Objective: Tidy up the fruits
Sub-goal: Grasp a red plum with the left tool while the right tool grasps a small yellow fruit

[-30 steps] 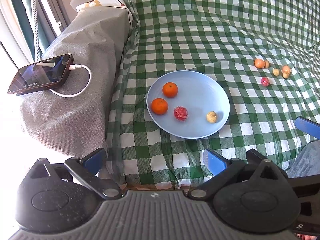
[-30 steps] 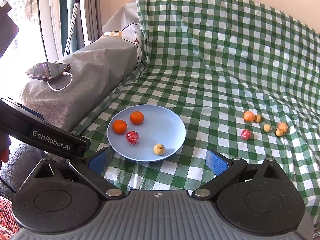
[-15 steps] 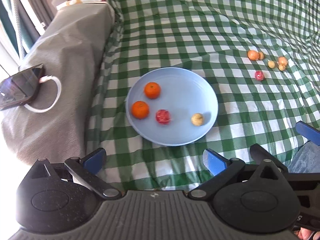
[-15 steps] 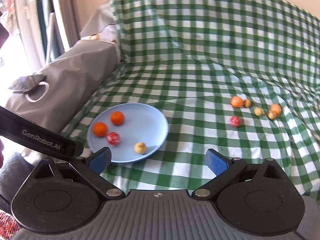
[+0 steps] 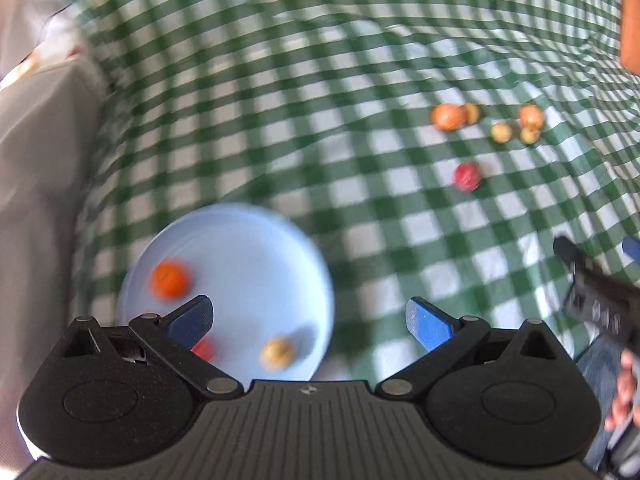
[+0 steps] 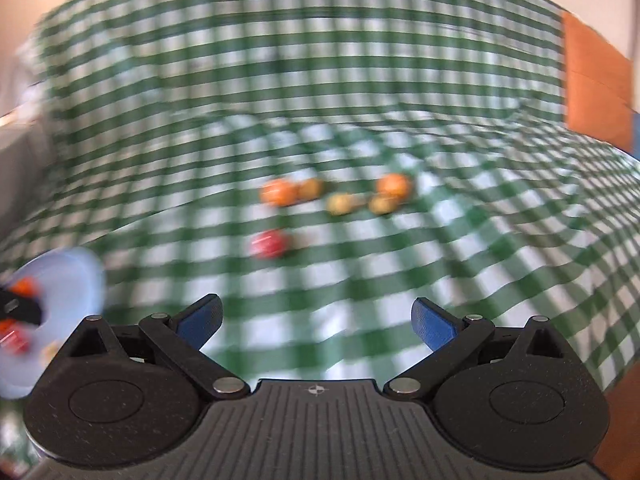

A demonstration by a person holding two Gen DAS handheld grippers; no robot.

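A light blue plate [image 5: 256, 248] lies on the green checked cloth and holds an orange [image 5: 170, 280], a yellow fruit [image 5: 278, 354] and a red fruit [image 5: 204, 348] partly hidden behind my left finger. My left gripper [image 5: 310, 320] is open and empty, just over the plate's near right rim. Loose fruits lie to the right: a red one [image 5: 467, 176] [image 6: 270, 243], an orange one [image 6: 279, 193] and several small yellow and orange ones [image 6: 340, 203]. My right gripper [image 6: 318, 320] is open and empty, short of the red fruit. Both views are blurred.
A grey covered armrest [image 5: 36, 168] rises at the left of the plate. The plate's edge [image 6: 80, 280] shows at the left of the right wrist view. An orange-brown panel [image 6: 592, 88] stands at the far right. The right gripper's body [image 5: 596, 300] shows at the left view's right edge.
Both grippers have swung right and forward. The plate has slid to the lower left in both views, and the loose fruits now sit nearer the middle. The phone has left view.
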